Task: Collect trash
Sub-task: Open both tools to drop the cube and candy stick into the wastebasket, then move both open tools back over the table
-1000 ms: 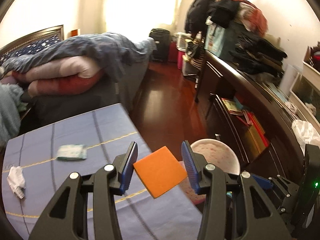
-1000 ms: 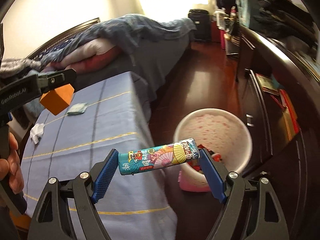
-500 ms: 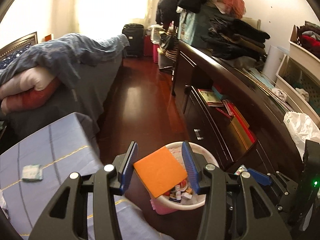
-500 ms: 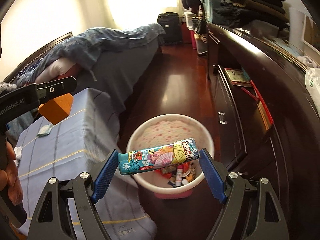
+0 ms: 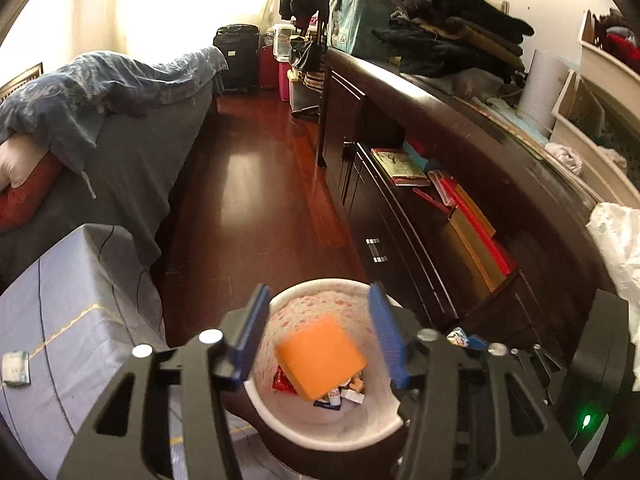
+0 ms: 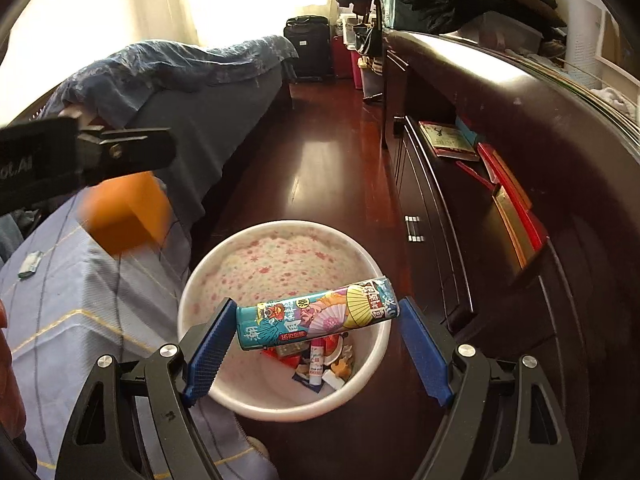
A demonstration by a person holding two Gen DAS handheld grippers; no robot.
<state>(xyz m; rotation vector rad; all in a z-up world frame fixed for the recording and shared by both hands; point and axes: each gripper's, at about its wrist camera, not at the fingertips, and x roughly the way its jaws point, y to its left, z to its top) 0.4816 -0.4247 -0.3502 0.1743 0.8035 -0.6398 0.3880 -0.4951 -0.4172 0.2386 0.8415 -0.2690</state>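
Orange block (image 5: 322, 360) above bin (image 5: 304, 436)

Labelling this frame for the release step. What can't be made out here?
- Orange block: motion-blurred in both views; left tool has just been opening, contact with its pads unclear.
- Bin contents: partly hidden by the block and by the printed tube.
- Tube in the right tool: whether the far pad presses its end is not clear.
- Small packet on the table: too small to identify.
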